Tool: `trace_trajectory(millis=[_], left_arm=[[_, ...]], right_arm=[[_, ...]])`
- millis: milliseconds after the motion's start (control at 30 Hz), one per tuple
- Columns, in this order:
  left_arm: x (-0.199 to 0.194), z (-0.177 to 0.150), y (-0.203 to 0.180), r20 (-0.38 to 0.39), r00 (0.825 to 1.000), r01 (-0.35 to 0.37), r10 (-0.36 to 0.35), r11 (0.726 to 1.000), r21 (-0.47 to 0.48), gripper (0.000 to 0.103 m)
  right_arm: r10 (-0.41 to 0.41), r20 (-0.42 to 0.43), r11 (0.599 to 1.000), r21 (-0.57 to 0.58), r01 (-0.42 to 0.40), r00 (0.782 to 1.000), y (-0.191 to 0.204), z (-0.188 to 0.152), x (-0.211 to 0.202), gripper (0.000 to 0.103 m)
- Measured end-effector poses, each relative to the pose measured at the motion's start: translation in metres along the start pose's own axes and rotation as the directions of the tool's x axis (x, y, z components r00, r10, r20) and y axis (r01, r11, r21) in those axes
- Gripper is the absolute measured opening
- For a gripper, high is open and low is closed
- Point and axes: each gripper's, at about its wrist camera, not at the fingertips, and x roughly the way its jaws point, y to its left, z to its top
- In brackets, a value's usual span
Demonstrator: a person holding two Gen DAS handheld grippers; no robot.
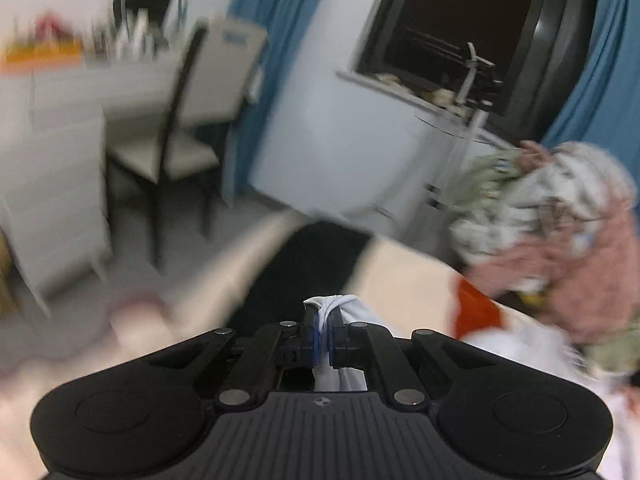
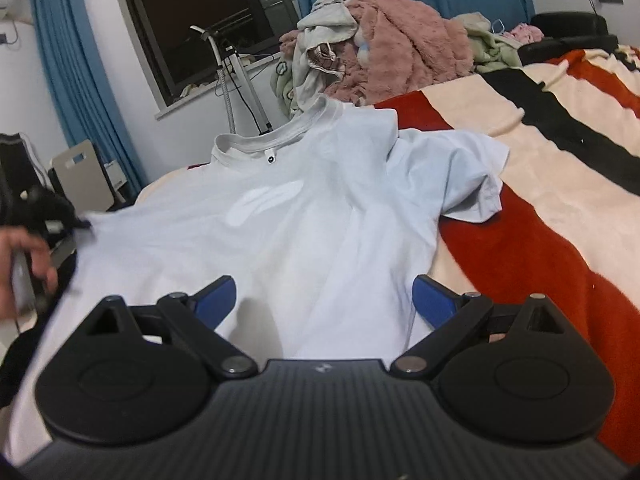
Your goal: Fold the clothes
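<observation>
A white T-shirt (image 2: 304,216) lies spread on the striped blanket (image 2: 540,208), collar toward the window. My right gripper (image 2: 324,300) hovers open over its lower part, blue pads wide apart with nothing between them. At the far left of the right wrist view my left gripper (image 2: 74,225) pinches the shirt's left sleeve edge, held by a hand (image 2: 20,264). In the blurred left wrist view the left gripper (image 1: 326,326) is shut on a bunched fold of the white T-shirt (image 1: 360,312).
A heap of clothes (image 2: 380,48), pink, grey and green, is piled at the bed's far side by the window (image 2: 192,28). A garment steamer pole (image 2: 236,76) stands beside it. A chair (image 1: 180,120) and white cabinets stand across the floor.
</observation>
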Motion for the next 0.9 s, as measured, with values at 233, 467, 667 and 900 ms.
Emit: trace_trajectory(millis=[233, 467, 667, 900], left_arm=[[0.065, -0.007, -0.026, -0.060, 0.993, -0.093, 0.101, 0.989, 0.119, 0.015], [0.017, -0.018, -0.002, -0.124, 0.990, -0.051, 0.067, 0.990, 0.128, 0.057], [-0.102, -0.053, 0.036, -0.166, 0.986, 0.019, 0.004, 0.991, 0.135, 0.056], [-0.265, -0.136, 0.075, -0.325, 0.933, 0.191, -0.156, 0.978, 0.079, 0.041]], right_arm=[[-0.028, 0.010, 0.998, -0.055, 0.028, 1.000, 0.003, 0.000, 0.011, 0.096], [-0.025, -0.004, 0.996, -0.088, 0.024, 1.000, 0.008, -0.002, 0.017, 0.096], [-0.018, 0.016, 0.995, -0.094, 0.020, 1.000, 0.012, 0.004, 0.004, 0.096], [0.023, 0.072, 0.993, -0.114, -0.015, 0.997, 0.020, 0.019, -0.039, 0.096]])
